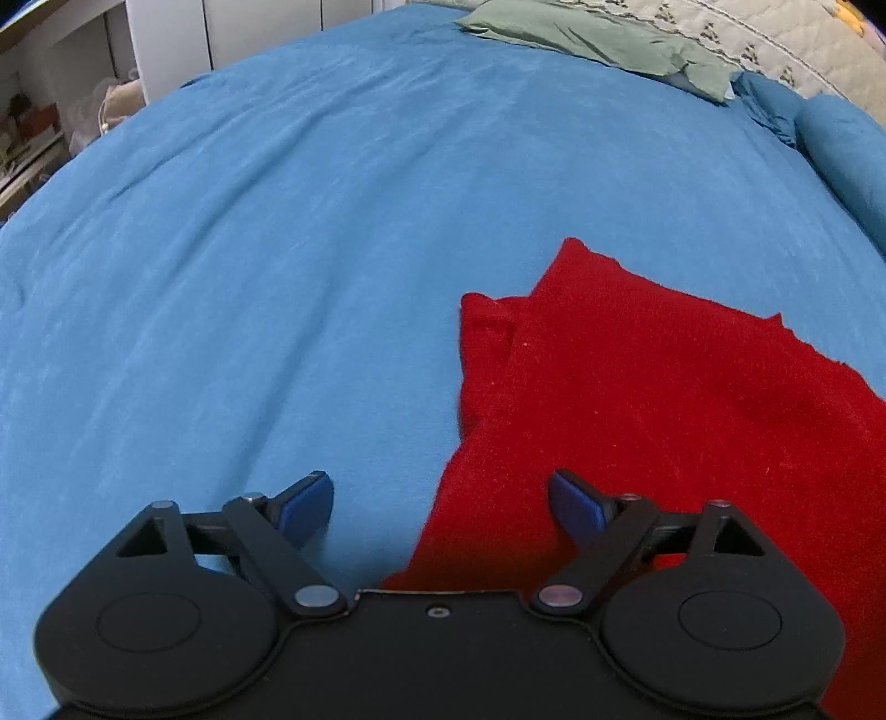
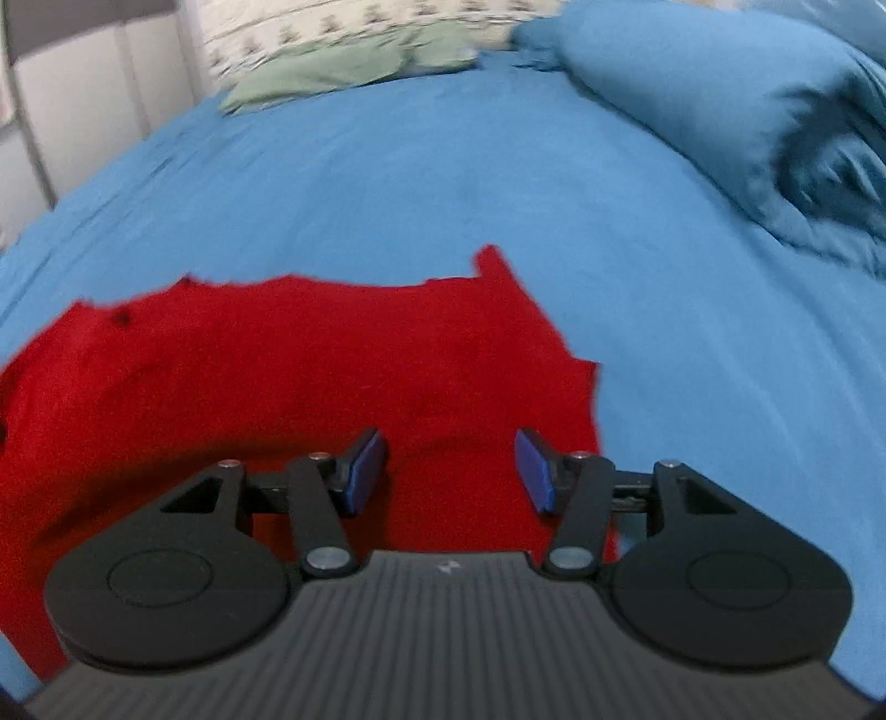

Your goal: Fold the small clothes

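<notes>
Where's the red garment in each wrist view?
Left wrist: red garment fills the lower right, beside and under the open left gripper.
Right wrist: lower left to centre, under the open right gripper.
Shared landmark: green cloth at the far edge of the blue bedsheet.

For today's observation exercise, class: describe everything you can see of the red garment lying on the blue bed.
The red fuzzy knit garment lies spread nearly flat on the blue bed sheet, which alone touches it. Its cloth looks soft and woolly, with uneven edges and corners jutting at its far side. At its left edge a narrow part lies doubled beside the body. The open left gripper straddles that edge; the open right gripper is above its right part. Neither holds it.
</notes>
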Demonstrator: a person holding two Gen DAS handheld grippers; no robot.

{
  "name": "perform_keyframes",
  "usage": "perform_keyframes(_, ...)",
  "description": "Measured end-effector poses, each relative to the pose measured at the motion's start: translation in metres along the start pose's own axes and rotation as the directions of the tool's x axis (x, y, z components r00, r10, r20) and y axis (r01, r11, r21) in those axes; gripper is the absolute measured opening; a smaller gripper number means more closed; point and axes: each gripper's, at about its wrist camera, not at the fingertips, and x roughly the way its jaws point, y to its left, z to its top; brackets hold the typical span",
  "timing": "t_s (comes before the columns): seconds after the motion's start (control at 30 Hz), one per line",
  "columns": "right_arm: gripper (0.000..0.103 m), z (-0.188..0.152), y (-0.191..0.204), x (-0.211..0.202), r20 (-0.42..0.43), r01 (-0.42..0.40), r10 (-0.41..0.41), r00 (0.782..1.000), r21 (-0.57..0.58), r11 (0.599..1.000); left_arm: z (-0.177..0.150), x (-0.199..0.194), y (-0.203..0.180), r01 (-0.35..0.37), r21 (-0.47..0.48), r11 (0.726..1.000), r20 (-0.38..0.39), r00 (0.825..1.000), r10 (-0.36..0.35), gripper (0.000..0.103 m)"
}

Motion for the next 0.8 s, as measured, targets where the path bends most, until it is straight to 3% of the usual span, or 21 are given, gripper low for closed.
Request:
perform_keyframes(0.1,0.074,0.008,0.003,-0.032,0.039,0.02,-0.02,0.999,0.003,1.0,0.002,-0.022,-0.001,-0.025,0.007,1.0,0.034,0.999,0.025,0.088)
perform_keyframes(0.2,0.1,0.012,0.007,-0.082,0.113,0.028,-0.028,0.993,0.001,1.0,-0.001,-0.061,-0.008,-0.002,0.013,1.0,0.092,0.996,0.001,0.091)
perform_keyframes(0.23,0.103,0.01,0.009,-0.102,0.128,0.037,-0.037,0.991,-0.001,0.999,-0.005,-0.077,-0.012,-0.005,0.022,1.0,0.113,0.994,0.002,0.097)
perform_keyframes(0.37,0.103,-0.006,0.019,-0.158,0.063,0.083,-0.084,0.994,0.014,0.996,-0.021,-0.118,-0.037,-0.052,0.07,0.996,0.136,0.99,0.043,0.103)
perform_keyframes(0.57,0.103,-0.058,0.01,-0.181,-0.107,0.099,-0.072,0.992,0.269,0.958,-0.054,-0.125,-0.071,0.087,0.17,0.982,0.025,0.995,-0.092,0.103)
perform_keyframes(0.67,0.101,-0.087,0.001,-0.168,-0.13,0.111,-0.064,0.989,0.4,0.91,-0.062,-0.114,-0.086,0.141,0.191,0.971,-0.014,0.99,-0.141,0.103)
perform_keyframes(0.77,0.093,-0.109,-0.014,-0.15,-0.1,0.085,-0.034,0.994,0.564,0.822,-0.062,-0.099,-0.101,0.169,0.205,0.964,-0.034,0.986,-0.165,0.102)
perform_keyframes(0.8,0.086,-0.114,-0.02,-0.143,-0.089,0.072,-0.022,0.996,0.61,0.789,-0.062,-0.095,-0.106,0.175,0.213,0.961,-0.036,0.985,-0.172,0.101)
